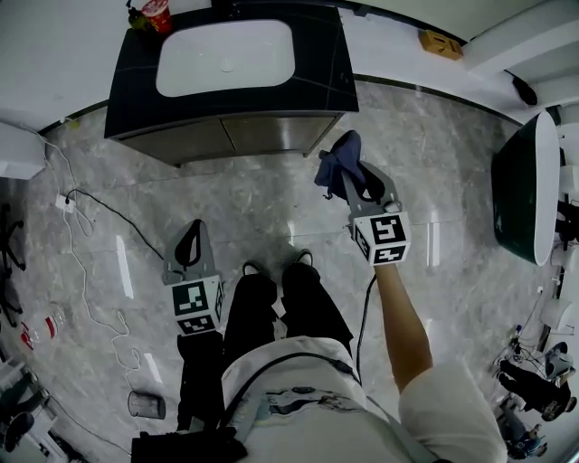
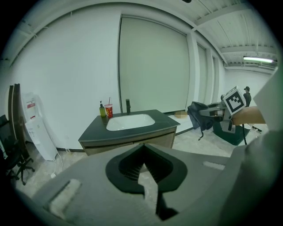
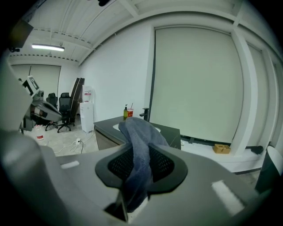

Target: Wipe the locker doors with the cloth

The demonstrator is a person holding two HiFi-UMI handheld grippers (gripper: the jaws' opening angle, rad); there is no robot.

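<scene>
White cable trails on the floor left of the dark-topped vanity cabinet with white oval basin. Left gripper is in front of the vanity, jaws pressed together with nothing gripped. Red paper cup stands on the vanity's back-left corner, print too small to read. Right gripper is off the vanity's front-right corner, jaws pinching the dark blue fabric cloth. Small brown cardboard box sits right of the vanity.

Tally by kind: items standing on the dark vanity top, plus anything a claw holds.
Small green pump bottle: 1
Red round cup with straw: 1
Black upright tap: 1
Blue-grey fabric cloth, held: 1
Total: 4
</scene>
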